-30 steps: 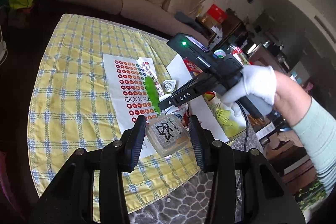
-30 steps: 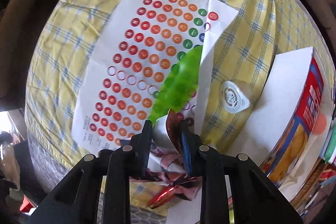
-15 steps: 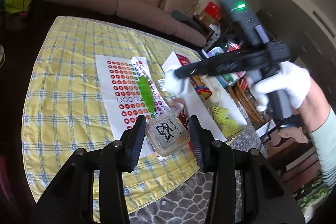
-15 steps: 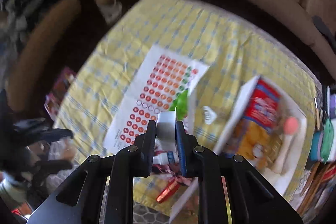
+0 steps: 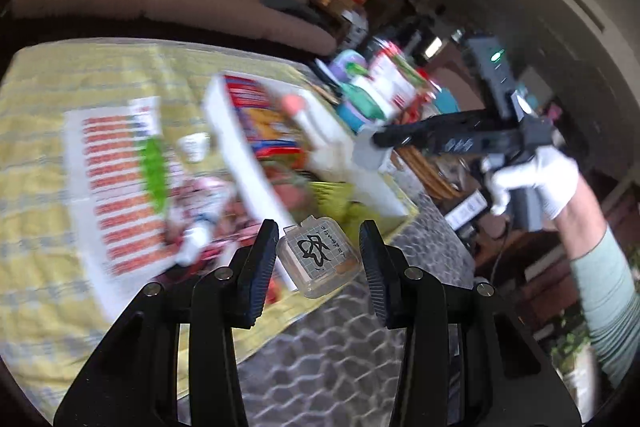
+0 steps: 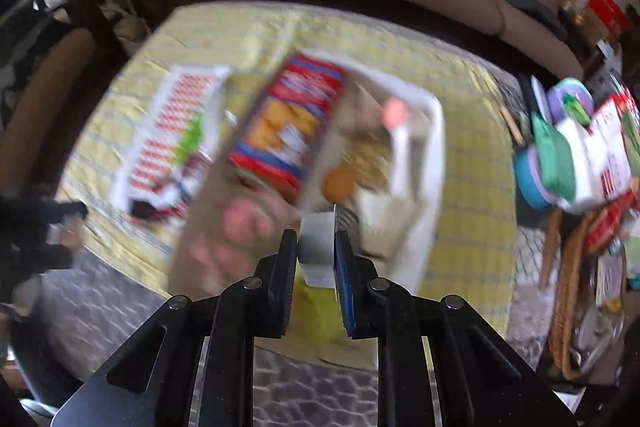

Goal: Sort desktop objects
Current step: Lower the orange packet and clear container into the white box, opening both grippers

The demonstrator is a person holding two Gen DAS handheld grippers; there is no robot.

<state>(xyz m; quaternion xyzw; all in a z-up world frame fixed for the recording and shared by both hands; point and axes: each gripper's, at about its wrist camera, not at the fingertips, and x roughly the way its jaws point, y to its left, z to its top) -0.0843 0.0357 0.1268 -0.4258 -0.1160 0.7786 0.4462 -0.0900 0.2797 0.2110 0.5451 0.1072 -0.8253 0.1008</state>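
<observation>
Right wrist view blurs tray (image 6: 434, 163) contents beyond white packet (image 6: 317, 247)

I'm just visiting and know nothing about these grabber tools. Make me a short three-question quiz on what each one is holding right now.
1. True or false: the left gripper holds a clear plastic box with a black drawing on its lid.
2. Multiple choice: the right gripper holds A) a green leaf-shaped toy, B) a small white item, C) nothing.
3. Fill in: the cloth on the table is checked in ___.

Key: 1 true; 2 B; 3 yellow. The white item is too blurred to identify.
</observation>
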